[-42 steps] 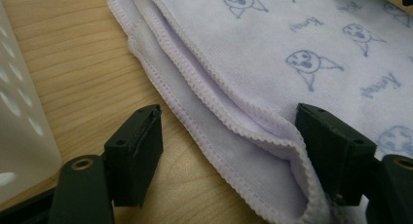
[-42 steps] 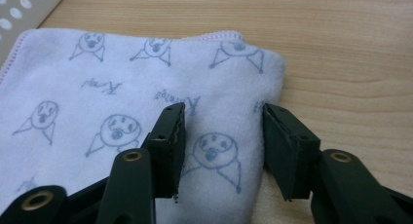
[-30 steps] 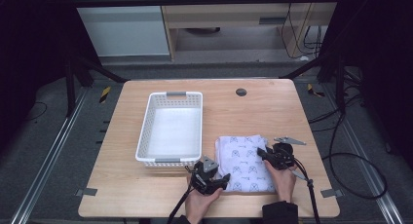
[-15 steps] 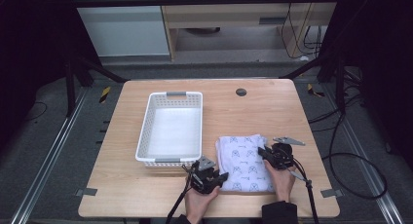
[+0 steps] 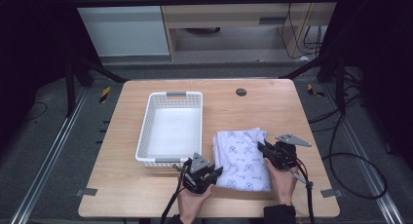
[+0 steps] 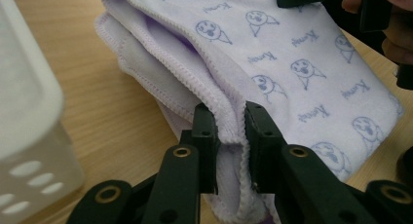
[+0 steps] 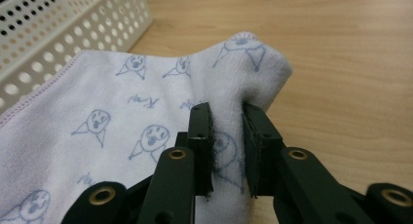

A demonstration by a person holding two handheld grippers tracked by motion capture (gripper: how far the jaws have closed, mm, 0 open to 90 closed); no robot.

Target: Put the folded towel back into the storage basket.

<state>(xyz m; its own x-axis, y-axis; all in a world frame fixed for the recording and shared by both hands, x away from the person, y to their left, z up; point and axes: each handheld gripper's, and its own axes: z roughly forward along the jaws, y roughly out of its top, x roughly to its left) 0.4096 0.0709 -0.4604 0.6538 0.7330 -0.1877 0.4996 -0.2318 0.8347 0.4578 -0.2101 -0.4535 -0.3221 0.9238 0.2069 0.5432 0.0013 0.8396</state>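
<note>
- We've got the folded cloth (image 5: 242, 158) lying on the table (image 5: 272, 107), just right of the white basket (image 5: 171, 128) and near the front edge.
- Our left gripper (image 5: 201, 175) is clamped on the cloth's near left corner; in the left gripper view the jaws pinch several stacked layers of hem (image 6: 229, 126).
- Our right gripper (image 5: 272, 153) bites the right-hand edge, toward the far corner; in the right gripper view the fabric (image 7: 146, 117) bunches into a little peak between the closed jaws.
- So both grippers are gripping the cloth, one on each side, with the cloth stretched between them.
- The basket sits to the left, nearer our left hand (image 5: 192, 204), with its long side running away from us, much like the cloth's long side.
- We reckon a carry to the left is what's coming, left gripper leading; the two need to travel together or the fold sags open.
- The look of it: soft pale lilac cloth, printed with small blue cartoon faces and script, stitched hem, folded in layers that splay at the left edge.
</note>
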